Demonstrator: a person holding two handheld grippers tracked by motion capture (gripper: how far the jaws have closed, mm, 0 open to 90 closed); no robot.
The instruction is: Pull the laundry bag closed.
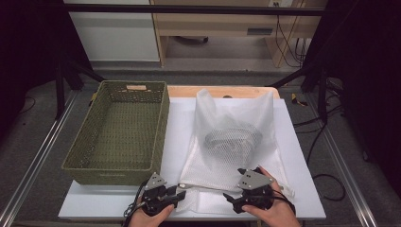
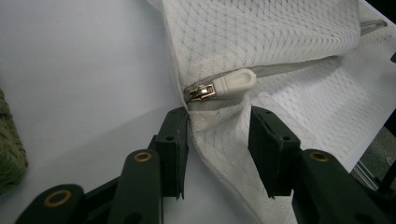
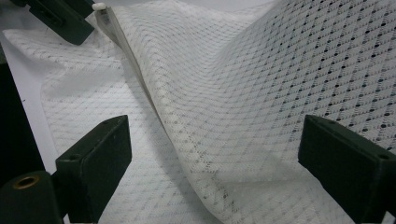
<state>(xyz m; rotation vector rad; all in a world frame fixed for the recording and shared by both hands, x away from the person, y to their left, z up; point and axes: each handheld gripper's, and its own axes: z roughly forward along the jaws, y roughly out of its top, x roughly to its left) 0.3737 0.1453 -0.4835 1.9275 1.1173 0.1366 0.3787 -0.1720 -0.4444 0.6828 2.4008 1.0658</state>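
A white mesh zip bag [image 1: 236,132] lies on the white table [image 1: 179,123], with a dark rolled thing [image 1: 234,138] showing through it. At the bag's near left corner sits my left gripper [image 1: 178,193]. In the left gripper view that gripper [image 2: 218,116] is open, with a fold of bag fabric [image 2: 219,135] between the jaws just below the white zipper pull [image 2: 236,80]; the left pad touches the fold. My right gripper [image 1: 236,185] is at the bag's near edge, and in the right gripper view it [image 3: 215,135] stands wide open over the raised mesh [image 3: 243,93].
A green woven basket [image 1: 120,132] stands at the left of the table, close to the bag. The table's front edge runs just below both hands. Black frame rails and cables flank the table on either side.
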